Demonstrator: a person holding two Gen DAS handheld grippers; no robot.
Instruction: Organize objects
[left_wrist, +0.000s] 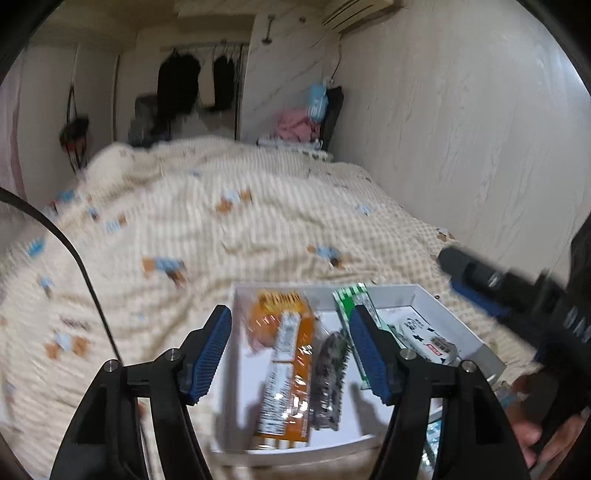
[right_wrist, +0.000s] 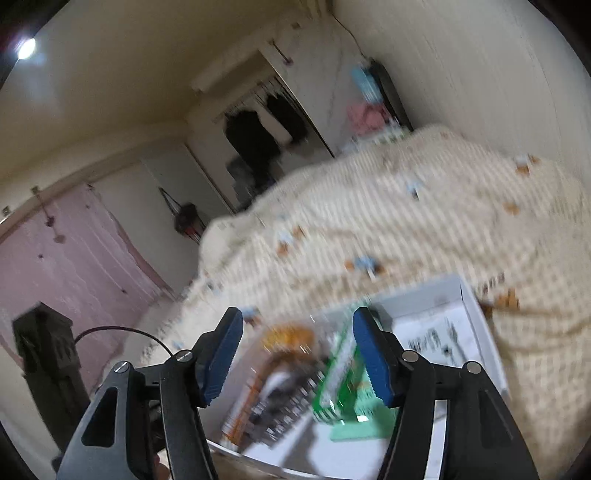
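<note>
A shallow white box (left_wrist: 458, 325) lies on the bed. It holds an orange snack packet (left_wrist: 284, 373), a dark packet (left_wrist: 328, 376), a green-and-white packet (left_wrist: 351, 299) and a white packet with black print (left_wrist: 428, 339). My left gripper (left_wrist: 291, 354) is open and empty, hovering above the box's left part. My right gripper (right_wrist: 299, 358) is open and empty above the same box (right_wrist: 476, 317), over the orange packet (right_wrist: 284, 336) and green packet (right_wrist: 343, 384). The right gripper also shows at the right edge of the left wrist view (left_wrist: 491, 288). Both views are blurred.
The bed has a cream checked quilt (left_wrist: 229, 229). A pale wall (left_wrist: 461, 129) runs along its right side. Pink cloth and a blue item (left_wrist: 299, 118) lie at the far end. Dark clothes (left_wrist: 181, 81) hang in an open wardrobe. A pink curtain (right_wrist: 66, 254) is at left.
</note>
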